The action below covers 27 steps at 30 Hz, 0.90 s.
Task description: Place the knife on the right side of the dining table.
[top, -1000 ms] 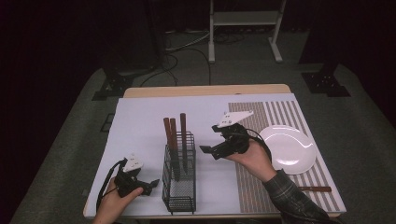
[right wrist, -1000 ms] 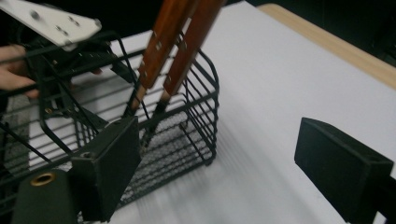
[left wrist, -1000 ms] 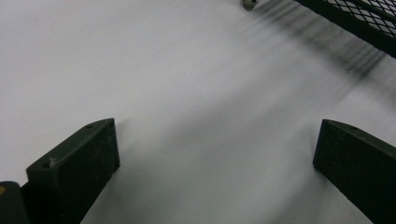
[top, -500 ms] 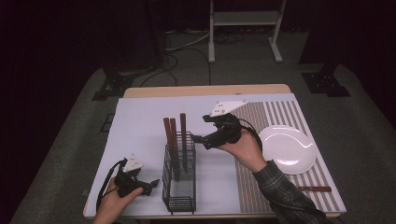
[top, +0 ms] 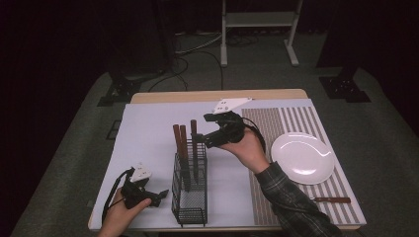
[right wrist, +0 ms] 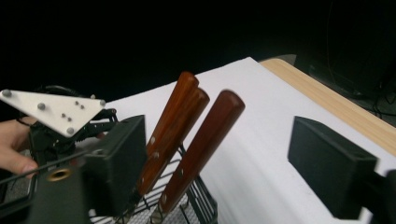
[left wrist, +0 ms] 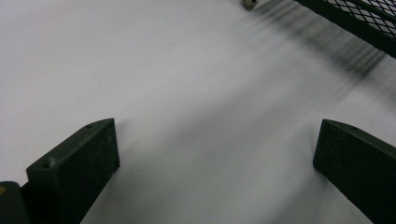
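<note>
Step in hand, by judgement: approach to extraction. Right gripper [top: 202, 129], jaws spread and empty, brackets the nearest brown wooden-handled knife [right wrist: 201, 147] standing in the black wire-mesh basket [top: 189, 210]. Next: clamp the handle, lift vertically. Left gripper [left wrist: 215, 172] rests released on white tablecloth [top: 148, 131].

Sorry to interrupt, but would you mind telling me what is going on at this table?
A person holds a gripper in each hand. The right gripper is open and reaches toward three wooden-handled knives standing in a black wire caddy, its jaws on either side of the handles without gripping them. The left gripper rests open on the white mat beside the caddy. A white plate and another knife lie to the right.
</note>
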Each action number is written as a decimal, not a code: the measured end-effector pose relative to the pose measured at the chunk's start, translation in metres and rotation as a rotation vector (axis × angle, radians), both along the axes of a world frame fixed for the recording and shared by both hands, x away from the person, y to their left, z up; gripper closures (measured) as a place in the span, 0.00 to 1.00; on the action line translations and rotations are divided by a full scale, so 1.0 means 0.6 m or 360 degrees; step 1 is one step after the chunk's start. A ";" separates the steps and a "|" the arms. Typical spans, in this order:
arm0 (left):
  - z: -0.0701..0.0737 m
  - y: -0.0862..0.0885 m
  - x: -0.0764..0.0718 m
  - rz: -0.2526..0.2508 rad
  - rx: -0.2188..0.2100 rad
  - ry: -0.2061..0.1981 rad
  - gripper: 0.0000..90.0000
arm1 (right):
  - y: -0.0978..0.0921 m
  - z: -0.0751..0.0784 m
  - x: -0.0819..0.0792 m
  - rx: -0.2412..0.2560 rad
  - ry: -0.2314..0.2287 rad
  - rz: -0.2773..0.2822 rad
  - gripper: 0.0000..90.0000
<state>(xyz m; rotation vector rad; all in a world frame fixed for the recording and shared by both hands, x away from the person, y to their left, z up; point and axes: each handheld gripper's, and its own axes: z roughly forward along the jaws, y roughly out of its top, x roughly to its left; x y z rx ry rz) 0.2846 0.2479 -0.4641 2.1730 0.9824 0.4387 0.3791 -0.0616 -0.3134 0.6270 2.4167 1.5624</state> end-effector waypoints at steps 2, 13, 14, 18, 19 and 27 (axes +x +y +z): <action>0.000 0.000 0.000 -0.0002 0.0001 0.0003 0.00 | 0.004 0.000 0.005 0.0005 -0.0001 0.0005 0.23; 0.000 0.000 0.000 -0.0001 0.0003 0.0003 0.00 | 0.025 -0.001 0.026 0.0052 0.0025 0.0016 0.39; 0.000 0.000 0.000 -0.0001 0.0002 0.0003 0.00 | 0.026 -0.001 0.028 0.0053 0.0028 0.0017 0.41; 0.000 0.000 0.000 -0.0001 0.0003 0.0003 0.00 | 0.029 -0.005 0.036 0.0062 0.0051 0.0012 0.48; 0.000 0.000 0.000 -0.0002 0.0004 0.0004 0.00 | 0.030 -0.006 0.038 0.0063 0.0057 0.0014 0.50; 0.000 0.000 0.000 -0.0002 0.0002 0.0004 0.00 | 0.029 -0.009 0.037 0.0056 0.0072 0.0043 0.74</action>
